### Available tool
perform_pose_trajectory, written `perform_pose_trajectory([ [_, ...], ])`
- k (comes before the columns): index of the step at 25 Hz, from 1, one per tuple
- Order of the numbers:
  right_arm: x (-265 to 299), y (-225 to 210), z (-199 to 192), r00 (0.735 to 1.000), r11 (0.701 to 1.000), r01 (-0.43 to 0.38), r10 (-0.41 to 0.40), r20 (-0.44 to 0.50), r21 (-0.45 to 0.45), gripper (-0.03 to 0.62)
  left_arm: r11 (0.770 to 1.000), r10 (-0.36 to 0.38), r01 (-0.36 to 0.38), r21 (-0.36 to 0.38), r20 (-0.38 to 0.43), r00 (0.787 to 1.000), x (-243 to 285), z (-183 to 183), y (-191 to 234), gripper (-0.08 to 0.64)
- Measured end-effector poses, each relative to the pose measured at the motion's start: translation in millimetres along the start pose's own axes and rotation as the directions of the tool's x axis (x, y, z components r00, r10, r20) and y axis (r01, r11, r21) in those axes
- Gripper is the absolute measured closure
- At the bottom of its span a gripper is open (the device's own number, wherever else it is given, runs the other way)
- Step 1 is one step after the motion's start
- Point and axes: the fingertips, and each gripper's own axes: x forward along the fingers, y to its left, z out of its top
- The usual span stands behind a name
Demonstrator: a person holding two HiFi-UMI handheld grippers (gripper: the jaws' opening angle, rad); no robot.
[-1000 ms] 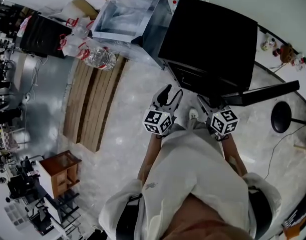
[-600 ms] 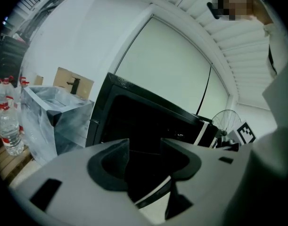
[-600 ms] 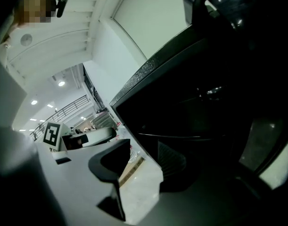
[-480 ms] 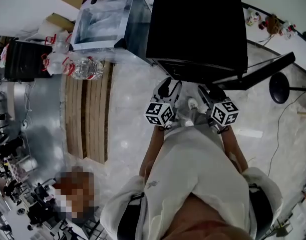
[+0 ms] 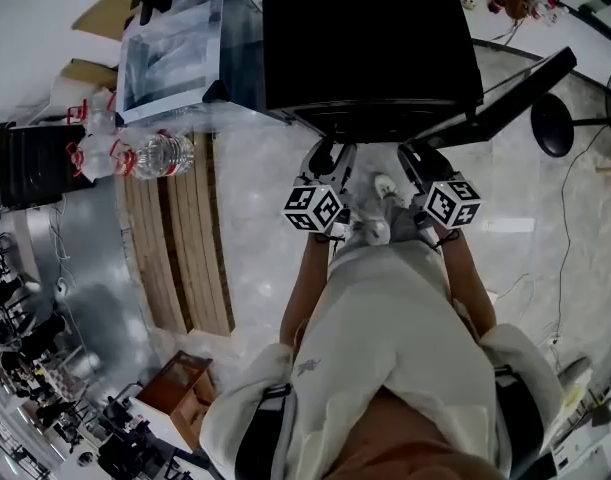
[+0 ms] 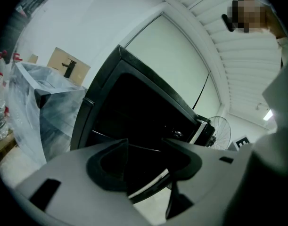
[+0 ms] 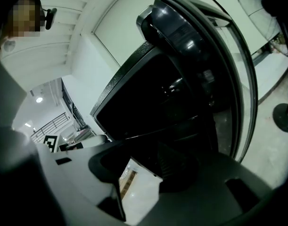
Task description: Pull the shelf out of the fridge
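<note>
At the open front of the black fridge (image 5: 370, 38), a person holds the left gripper (image 5: 330, 156) and right gripper (image 5: 417, 160) side by side. Both jaws are spread, pinching nothing; the left's have just been opening. The shelf (image 6: 100, 134) sits inside the fridge, a thin edge.

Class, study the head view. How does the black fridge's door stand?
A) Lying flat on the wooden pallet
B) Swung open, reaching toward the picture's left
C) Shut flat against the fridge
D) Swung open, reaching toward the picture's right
D: the door shows as a dark slanted bar that angles away from the front of the black fridge toward the right edge of the picture.
</note>
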Motion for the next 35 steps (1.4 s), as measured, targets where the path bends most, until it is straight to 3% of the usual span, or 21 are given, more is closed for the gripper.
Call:
perform_pose_trajectory([
  [21, 34.2, -34.1, 4.0, 0.989, 0.988, 0.039, -0.060, 0.138, 0.149, 0.385, 0.994, -0.015, 0.017, -0.110, 0.016, 1.000, 49.0, -20.0, 24.7, 0.295],
  [35, 62.4, -58.7, 24.0, 0.964, 0.956, 0.013, -0.091, 0.251, 0.294, 0.253, 0.984, 0.015, -0.003, -0.179, 0.062, 0.998, 71.7, -15.5, 40.7, 0.252],
])
